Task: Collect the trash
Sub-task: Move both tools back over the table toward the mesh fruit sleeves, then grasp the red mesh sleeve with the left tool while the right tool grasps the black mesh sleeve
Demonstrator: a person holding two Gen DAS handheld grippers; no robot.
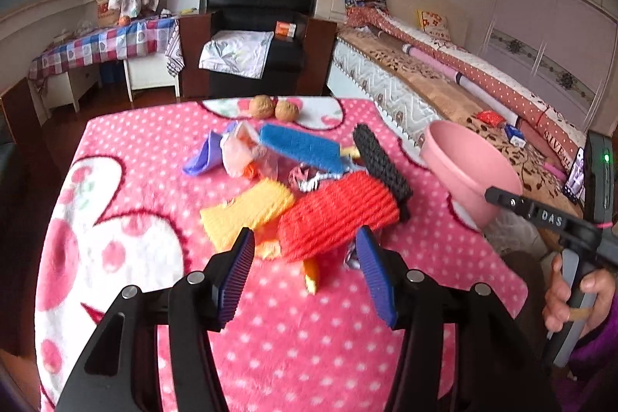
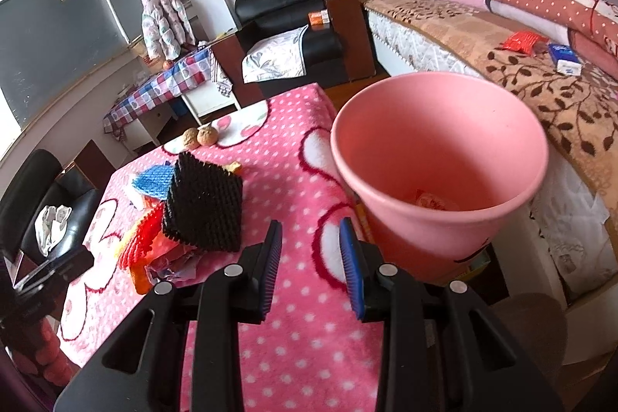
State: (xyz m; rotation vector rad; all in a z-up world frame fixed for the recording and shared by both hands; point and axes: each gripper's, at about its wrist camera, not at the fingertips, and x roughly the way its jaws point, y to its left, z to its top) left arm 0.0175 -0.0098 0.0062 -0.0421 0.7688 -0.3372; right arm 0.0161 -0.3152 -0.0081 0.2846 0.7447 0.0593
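- Right now we see our left hand-held gripper (image 1: 305, 257) released, its blue ribbed pads spread wide just short of the red foam net (image 1: 336, 215), with nothing pinched between them.
- Around that red piece the trash sits in one heap on the table (image 1: 135, 141), which wears a pink dotted blanket: a yellow foam net (image 1: 247, 213) to its left, a blue foam net (image 1: 301, 147) behind it, a black foam net (image 1: 380, 159) leaning along its right side, and a purple scrap (image 1: 202, 157) with crumpled clear wrappers (image 1: 247, 153) farther back.
- Two walnuts (image 1: 274, 107) lie near the far edge of the table, apart from the heap.
- Our right hand-held gripper (image 2: 311, 263) hangs over the blanket with its jaws partly apart and empty.
- Just beyond it stands the pink bucket (image 2: 440, 149), beside the table's right edge and in front of the bed (image 2: 560, 95); a bit of wrapper already lies at its bottom.
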